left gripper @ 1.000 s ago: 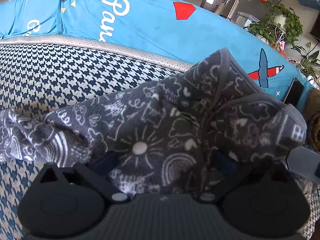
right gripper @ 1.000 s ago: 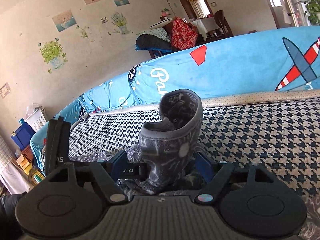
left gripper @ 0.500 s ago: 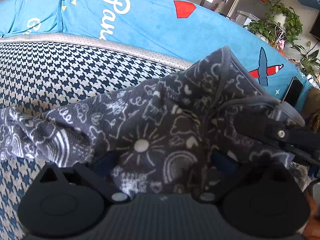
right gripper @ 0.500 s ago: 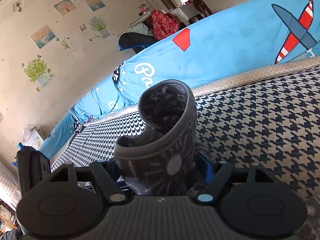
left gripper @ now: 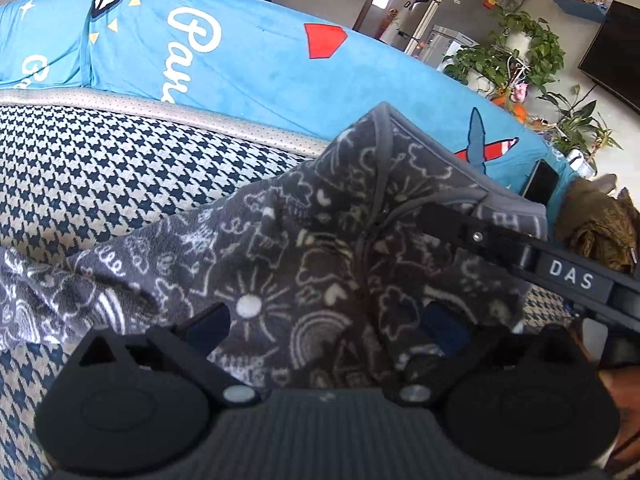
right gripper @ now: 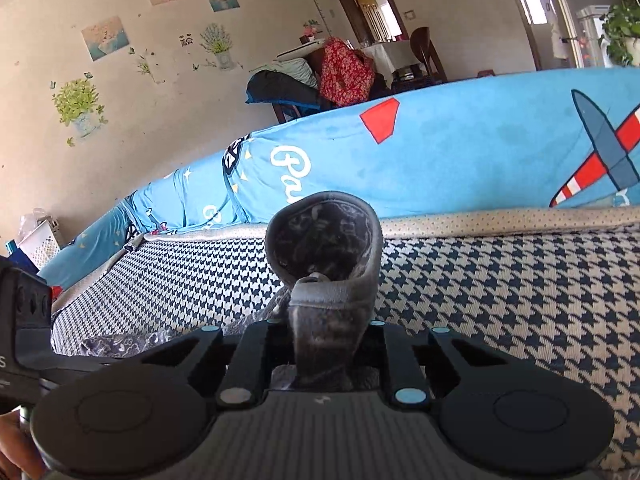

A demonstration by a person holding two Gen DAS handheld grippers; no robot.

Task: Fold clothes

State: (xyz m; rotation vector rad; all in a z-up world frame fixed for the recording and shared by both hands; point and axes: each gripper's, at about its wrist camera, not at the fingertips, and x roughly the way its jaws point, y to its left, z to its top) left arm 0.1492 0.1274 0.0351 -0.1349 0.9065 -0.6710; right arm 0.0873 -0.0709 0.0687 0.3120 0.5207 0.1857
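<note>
Right wrist view: right gripper (right gripper: 326,354) with jaws closing, drawn in narrow on a bunched grey cuff of the patterned garment (right gripper: 324,248). Fabric sits pinched between the pads; the hemmed cuff stands up just ahead of the fingertips, curled open like a tube. More of the garment trails low to the left of the gripper. Beneath and ahead lies the houndstooth cushion (right gripper: 500,280), then a pale dotted edging, then the blue sofa cover (right gripper: 460,160) with a red patch and a plane print. Far behind, a beige wall with flower stickers.

Left wrist view: left gripper (left gripper: 324,328) with fingers set wide apart. The grey garment (left gripper: 280,240) with white doodle print is heaped between and over them, hiding the pads; cannot tell whether they press on the cloth. The garment spreads ahead and to the left across the houndstooth cushion (left gripper: 100,168). The right gripper (left gripper: 448,220) comes in from the right, its black finger lying on the raised fold near the hem. Beyond, the blue sofa cover (left gripper: 260,68); potted plants (left gripper: 516,56) further off to the right.
</note>
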